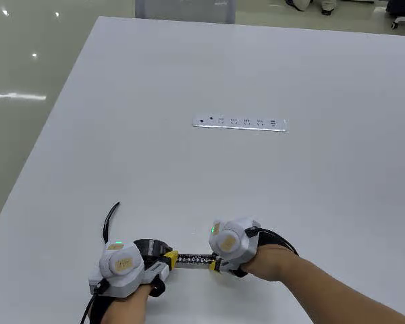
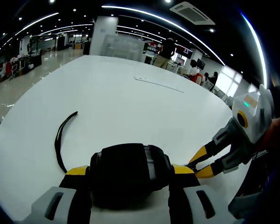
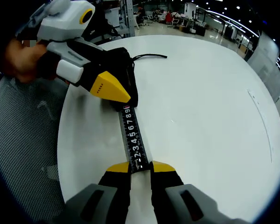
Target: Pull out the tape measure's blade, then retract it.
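At the near edge of the white table (image 1: 256, 81), well short of the power strip (image 1: 239, 123), the left gripper (image 2: 129, 170) has its jaws closed round the black tape measure (image 2: 126, 179). The right gripper (image 3: 140, 166) stands just beside it, jaws nearly together, pinching the tip of the blade (image 3: 132, 135), which is out a short way. A black strap (image 2: 59, 140) lies loose on the table.

right gripper (image 3: 140, 167) pinching blade (image 3: 132, 133) tip, left gripper (image 3: 113, 88) — seemingly clamping — black case (image 3: 126, 58)
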Demonstrator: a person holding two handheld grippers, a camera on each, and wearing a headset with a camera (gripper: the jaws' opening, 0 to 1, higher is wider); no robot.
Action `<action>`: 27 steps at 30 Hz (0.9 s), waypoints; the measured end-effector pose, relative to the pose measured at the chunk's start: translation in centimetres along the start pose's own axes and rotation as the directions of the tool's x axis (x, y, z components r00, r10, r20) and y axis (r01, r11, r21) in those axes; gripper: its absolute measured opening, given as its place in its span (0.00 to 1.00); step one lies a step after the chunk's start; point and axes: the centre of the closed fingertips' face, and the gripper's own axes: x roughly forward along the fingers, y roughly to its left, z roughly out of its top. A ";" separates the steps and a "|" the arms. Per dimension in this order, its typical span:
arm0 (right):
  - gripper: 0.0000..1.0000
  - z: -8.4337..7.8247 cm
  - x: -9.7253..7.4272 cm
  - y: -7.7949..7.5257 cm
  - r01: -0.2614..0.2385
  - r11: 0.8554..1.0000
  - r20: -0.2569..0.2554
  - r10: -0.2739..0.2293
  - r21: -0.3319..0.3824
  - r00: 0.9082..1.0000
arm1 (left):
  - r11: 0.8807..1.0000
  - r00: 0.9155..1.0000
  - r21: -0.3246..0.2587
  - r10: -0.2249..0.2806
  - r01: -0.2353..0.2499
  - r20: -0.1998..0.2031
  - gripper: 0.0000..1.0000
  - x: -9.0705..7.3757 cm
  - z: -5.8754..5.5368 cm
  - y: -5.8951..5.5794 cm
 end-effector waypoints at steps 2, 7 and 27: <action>0.15 0.2 0.1 0.0 0.001 1.000 0.002 -0.001 -0.005 1.000 | 1.000 1.000 -0.001 0.000 0.000 0.000 0.64 0.0 0.0 0.0; 0.15 0.7 0.4 0.1 0.001 1.000 0.011 -0.001 -0.002 1.000 | 1.000 1.000 -0.002 -0.002 0.002 -0.002 0.64 0.0 0.0 0.0; 0.15 2.9 1.5 0.7 -0.008 1.000 0.043 0.009 -0.027 0.999 | 1.000 1.000 -0.011 -0.005 0.005 -0.002 0.64 0.0 0.0 0.1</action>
